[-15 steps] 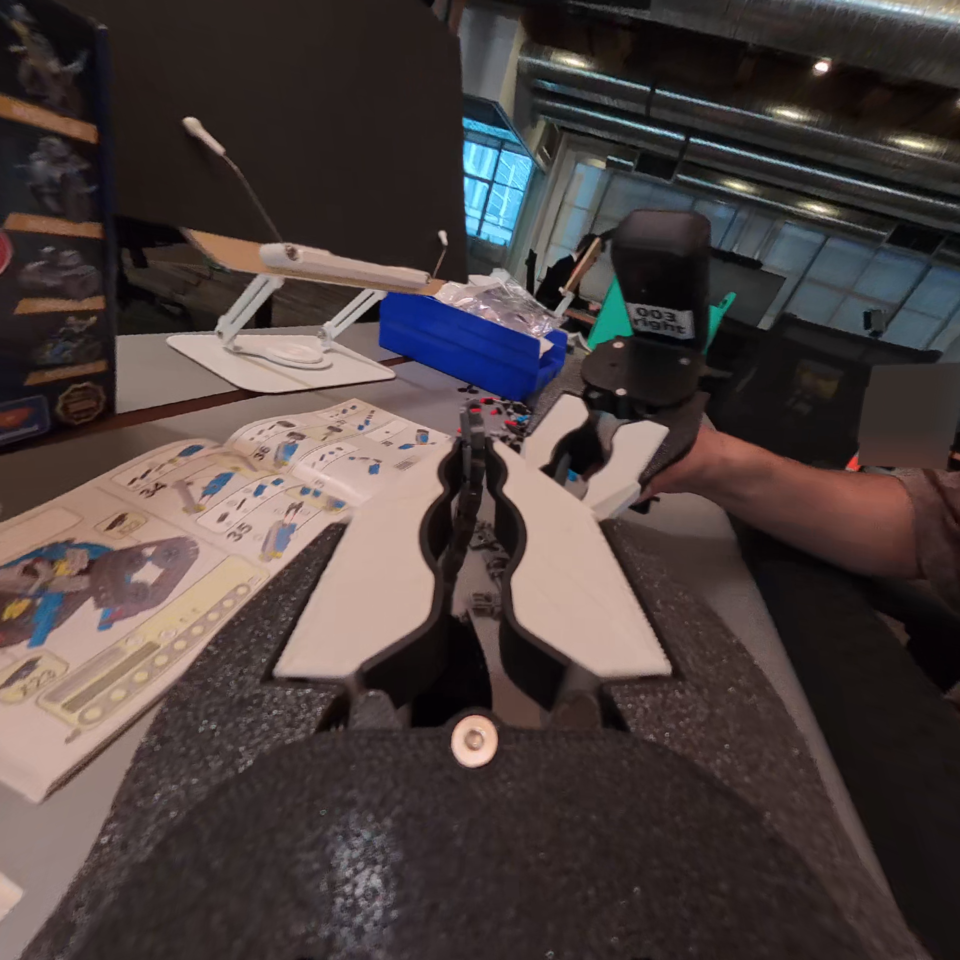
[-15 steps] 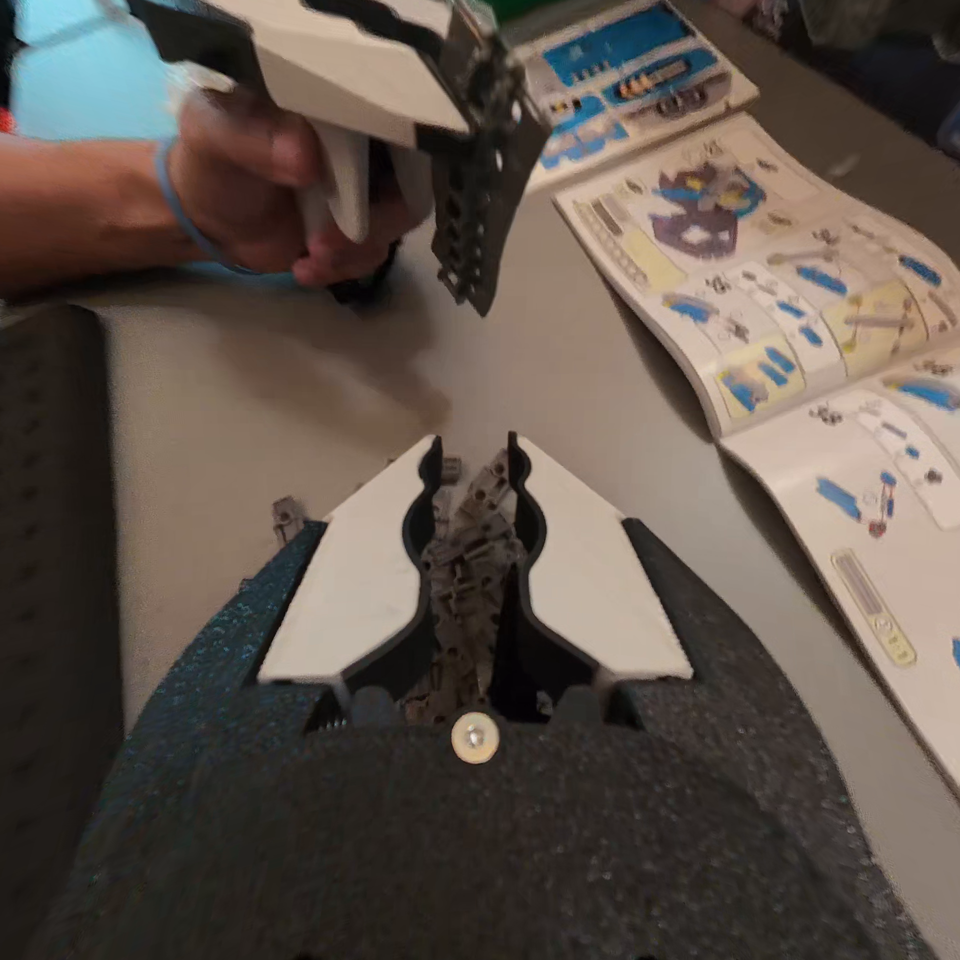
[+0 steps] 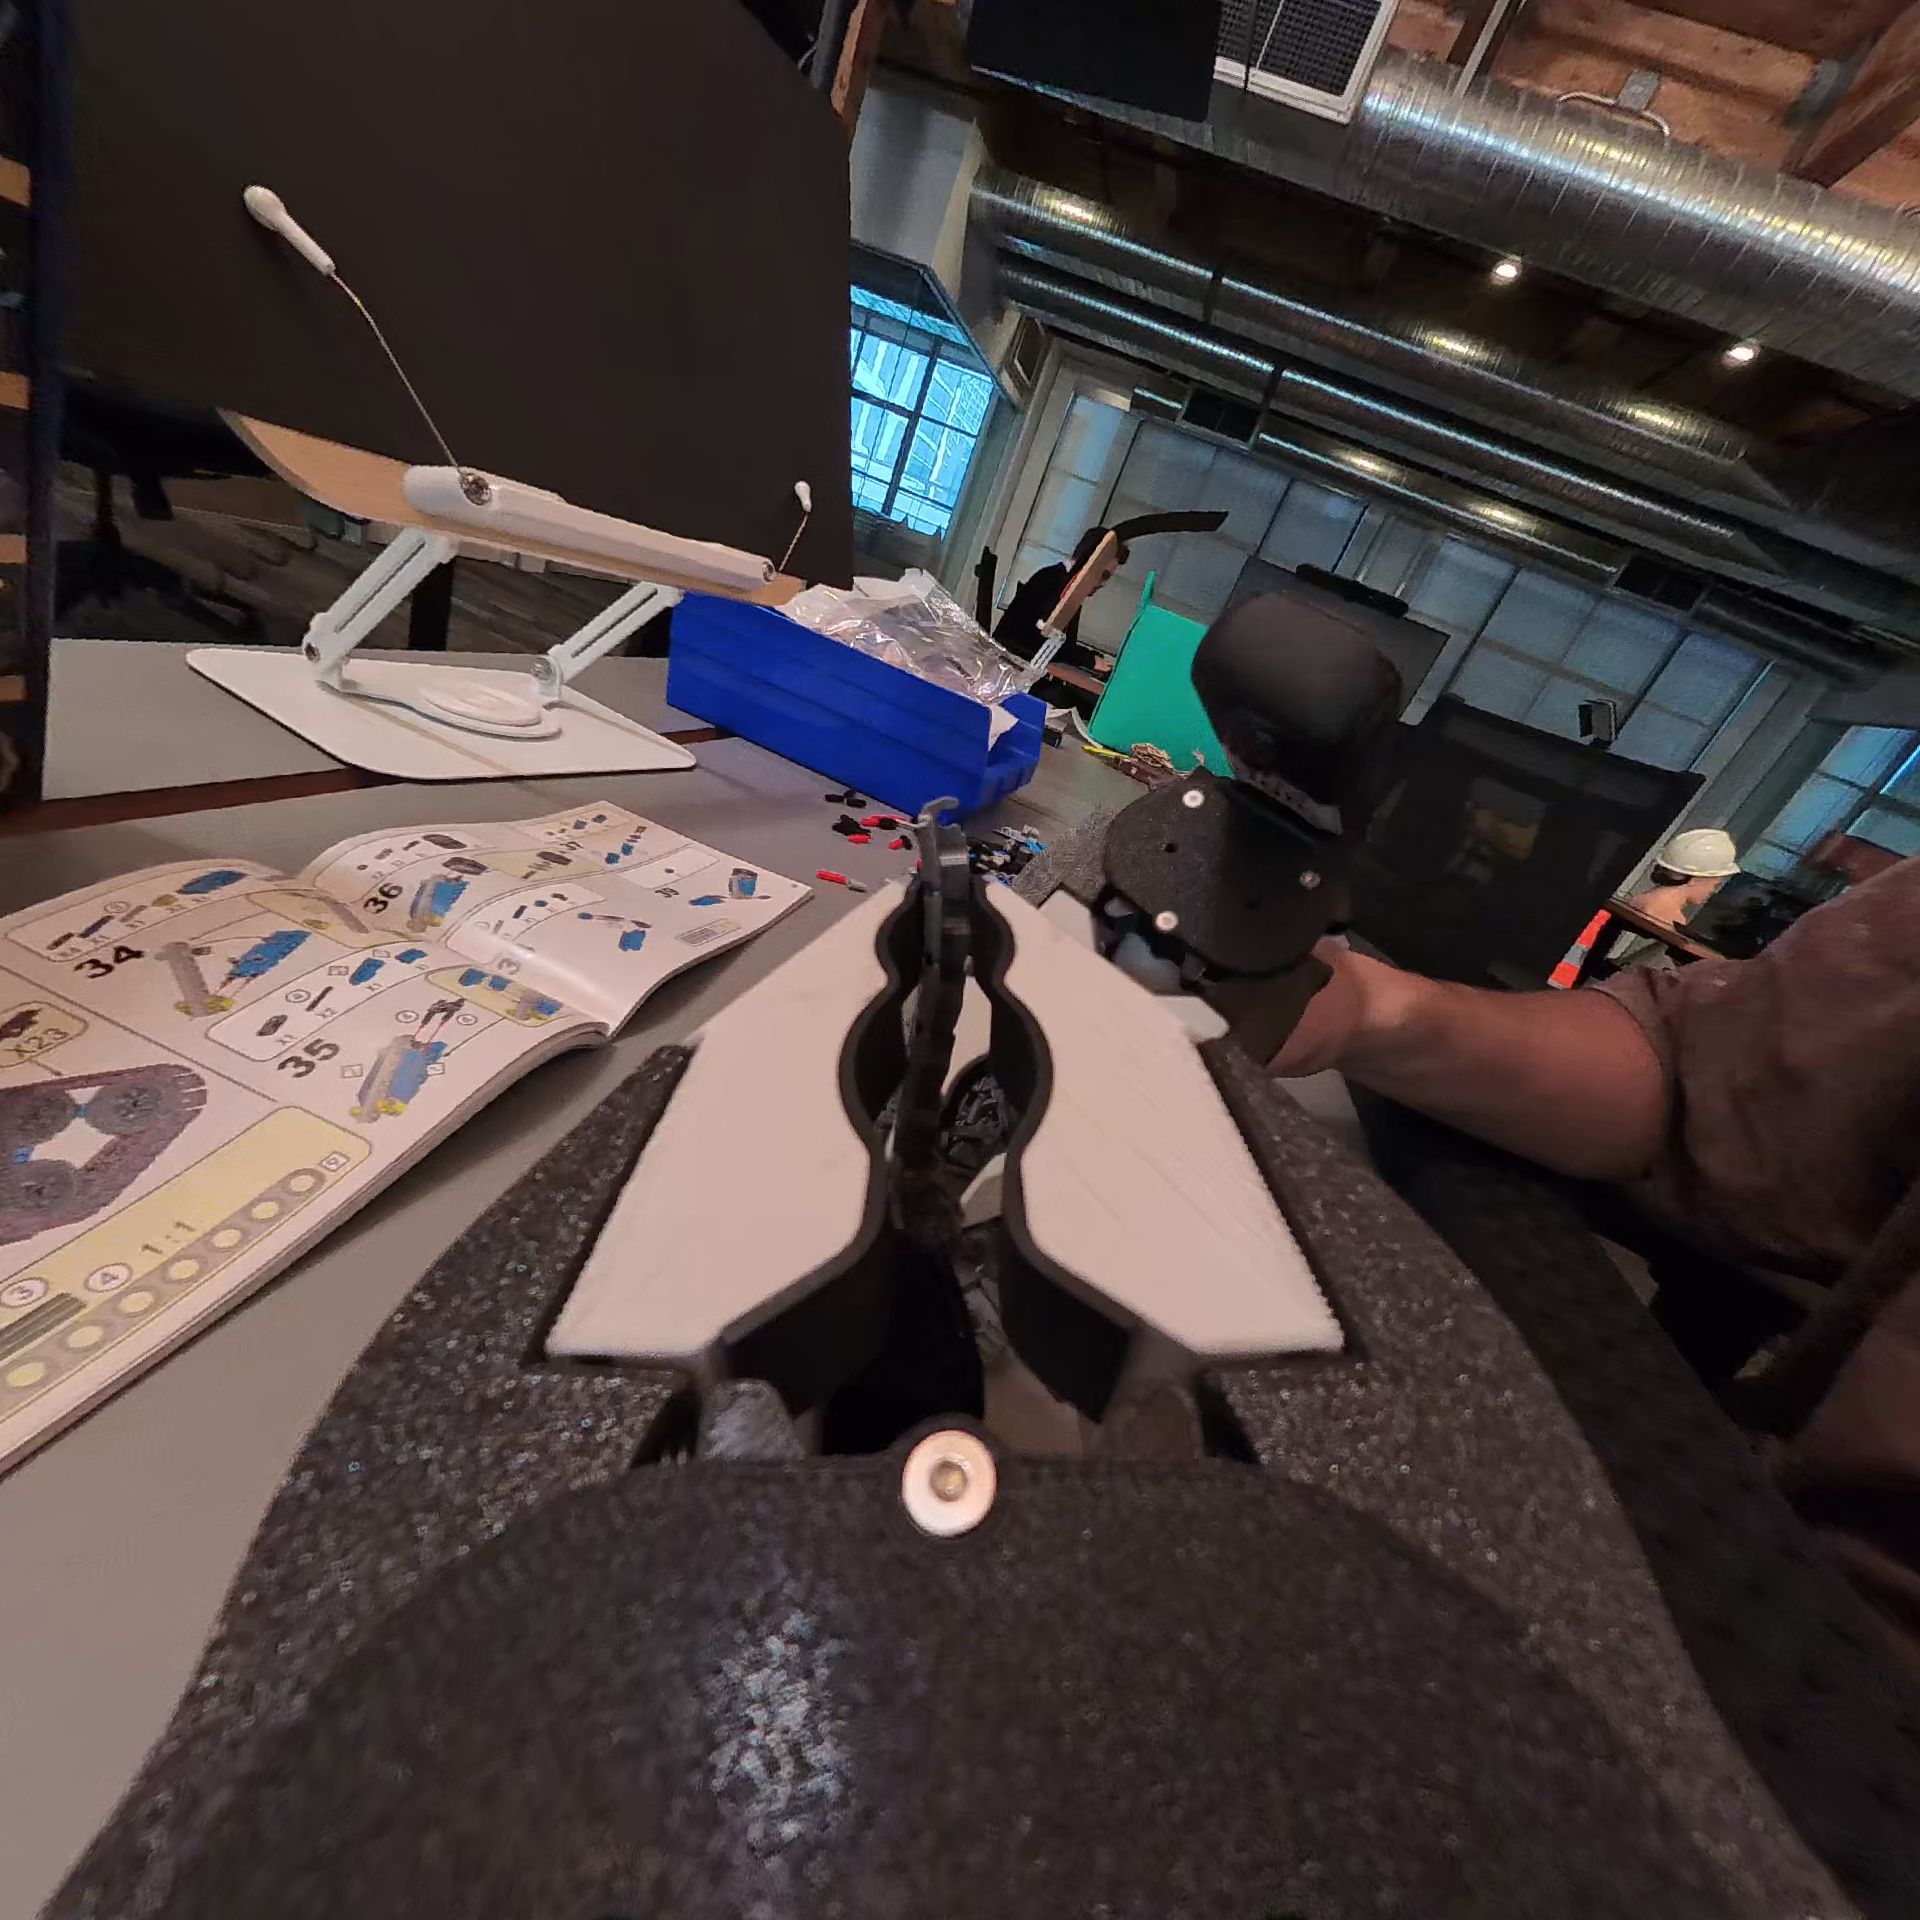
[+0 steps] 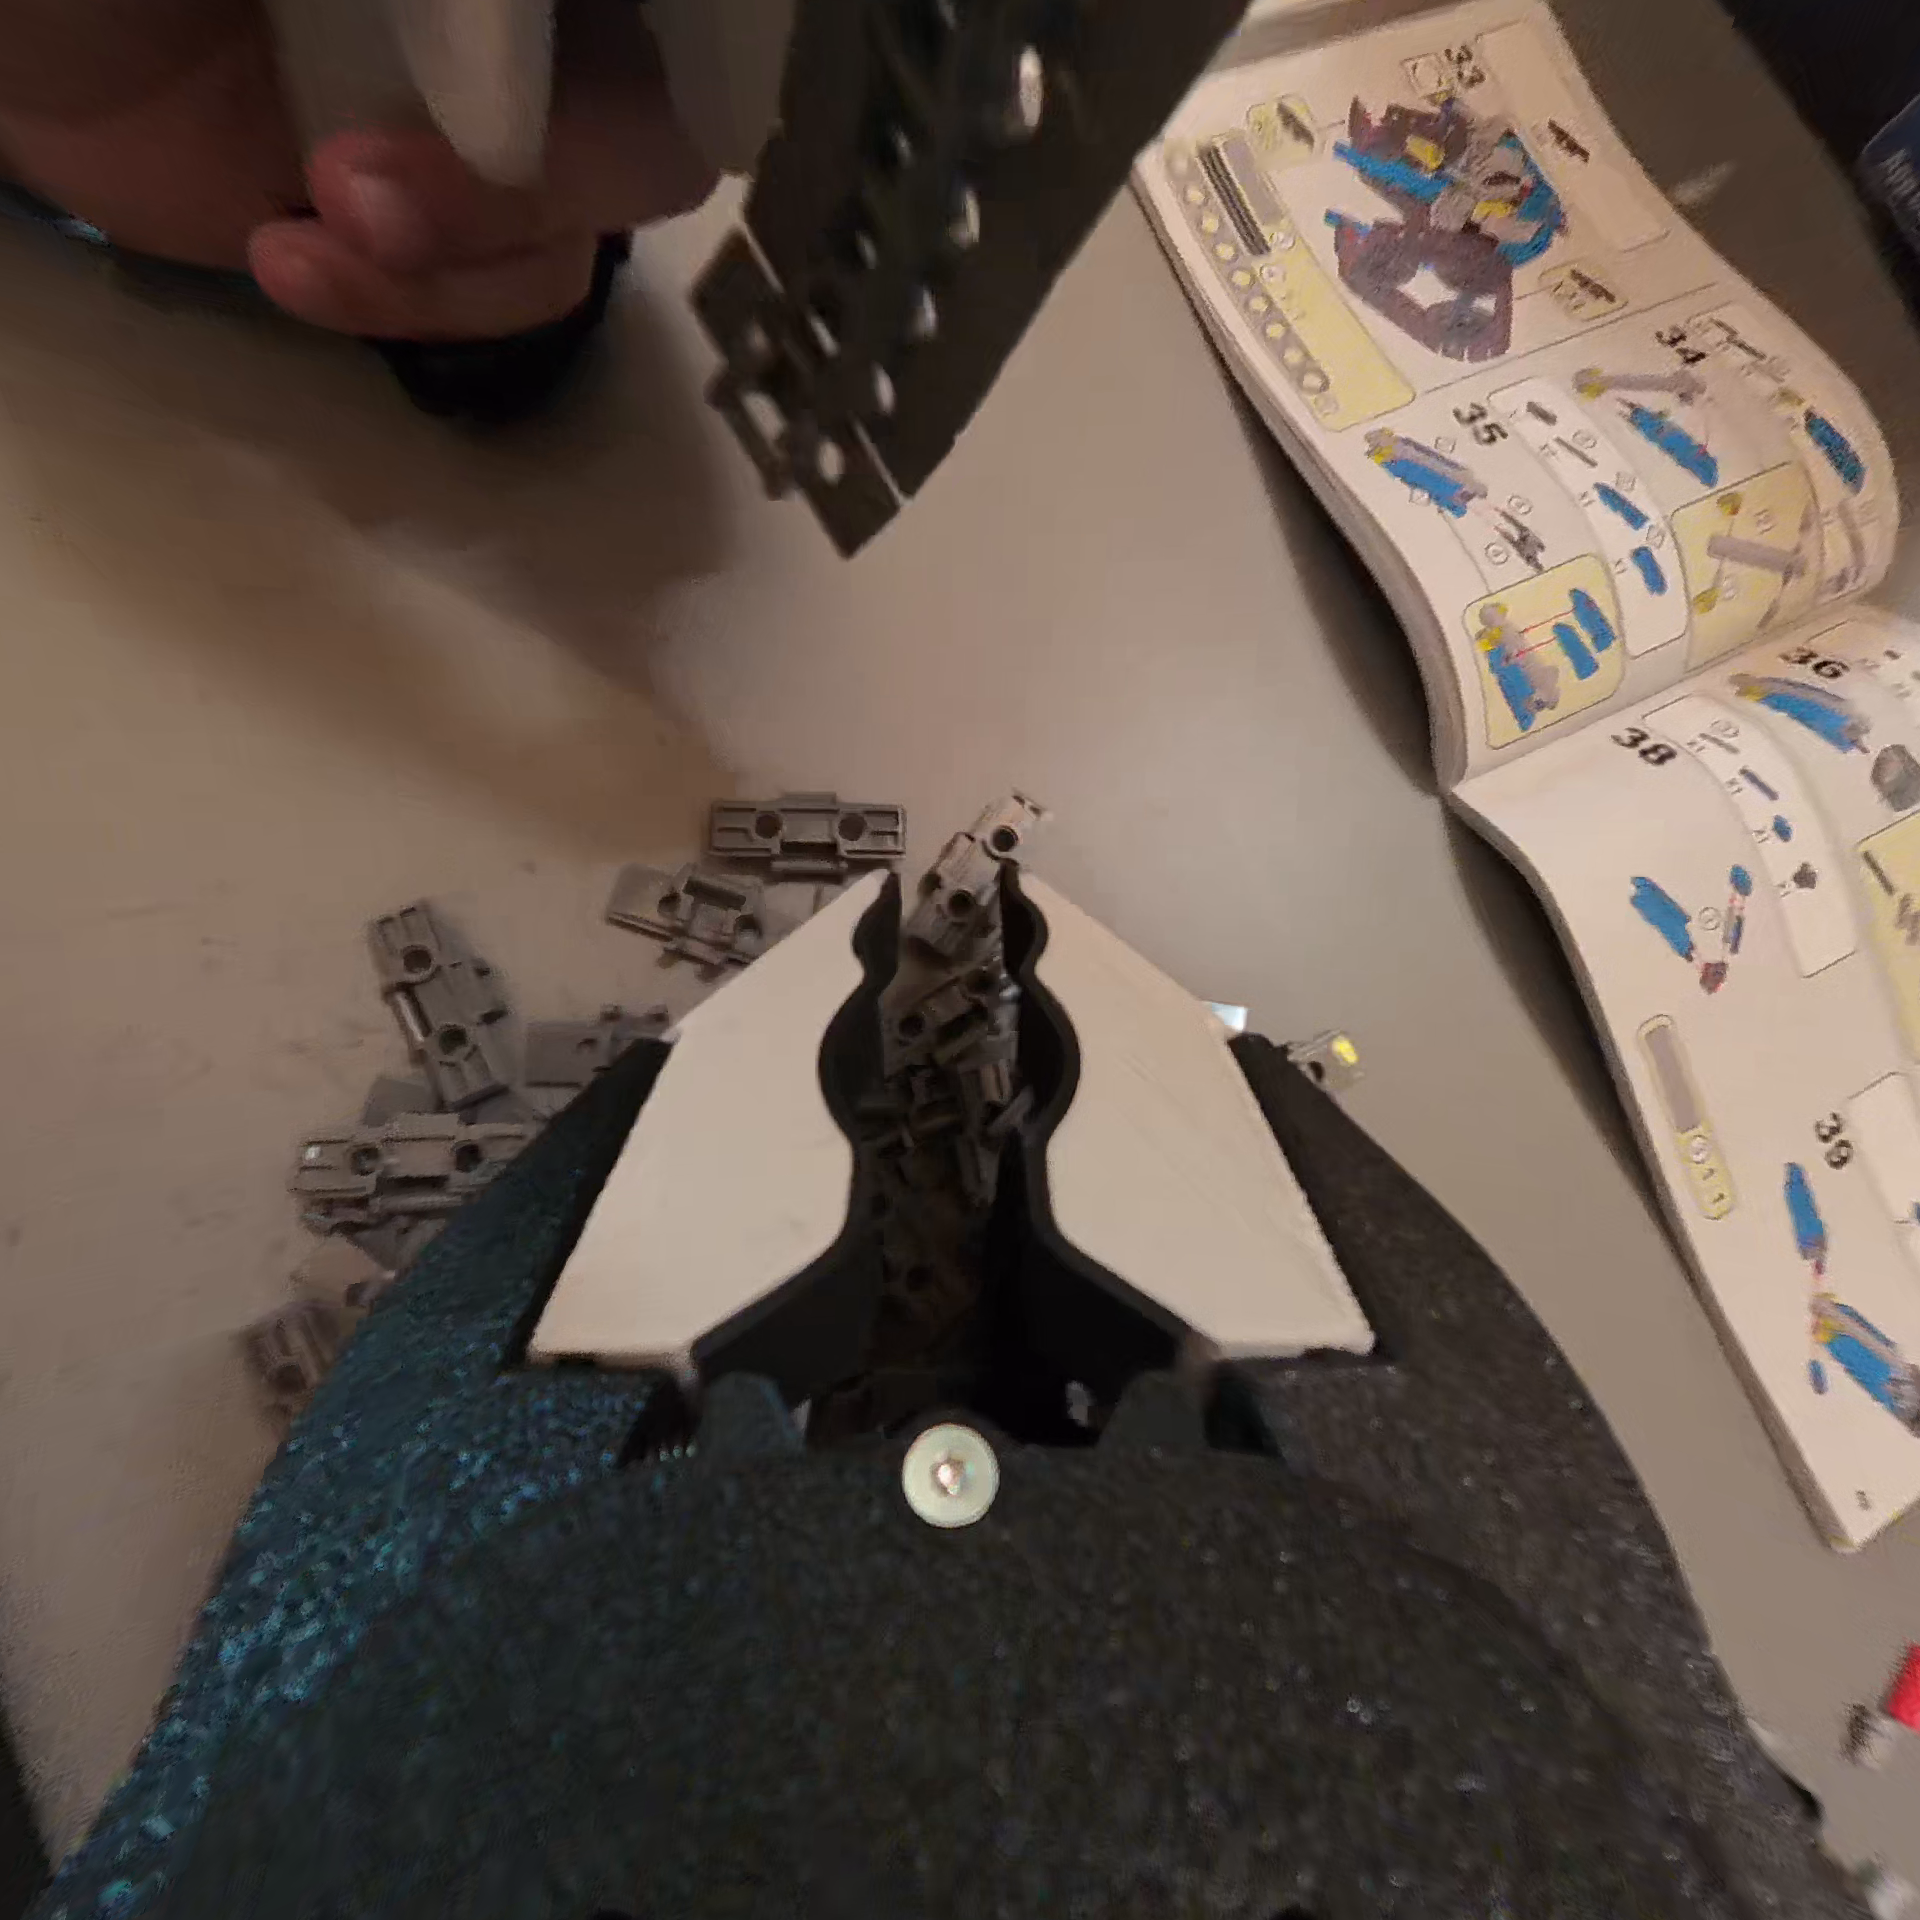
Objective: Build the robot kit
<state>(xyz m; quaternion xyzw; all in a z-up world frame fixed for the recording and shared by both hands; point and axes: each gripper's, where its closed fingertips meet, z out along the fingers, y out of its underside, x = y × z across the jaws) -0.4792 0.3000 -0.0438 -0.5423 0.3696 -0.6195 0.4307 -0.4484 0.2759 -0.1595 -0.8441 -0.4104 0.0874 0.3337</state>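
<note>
1. The grey worktop carries everything. None of its edges shows clearly in the right wrist view.
2. An open instruction booklet lies flat on the worktop beside both grippers. Its outer pages are cut off by the frame.
3. A white folding stand and a blue bin holding crumpled clear bags sit toward the far side of the worktop.
4. The left gripper is held above the worktop with its fingers together, clamped on a dark track strip that hangs edge-on between them. In the right wrist view the strip is blurred and its top is cut off.
5. The right gripper is low over the worktop, its fingers nearly together and pinching a light grey link that pokes out past the tips. How deep the link sits cannot be made out, because other links show through the gap behind it.
6. Loose grey links lie scattered just beside and partly under the right gripper, and its foam body hides some of them.
7. Tiny red and black pins lie near the bin, too small to tell apart.
</note>
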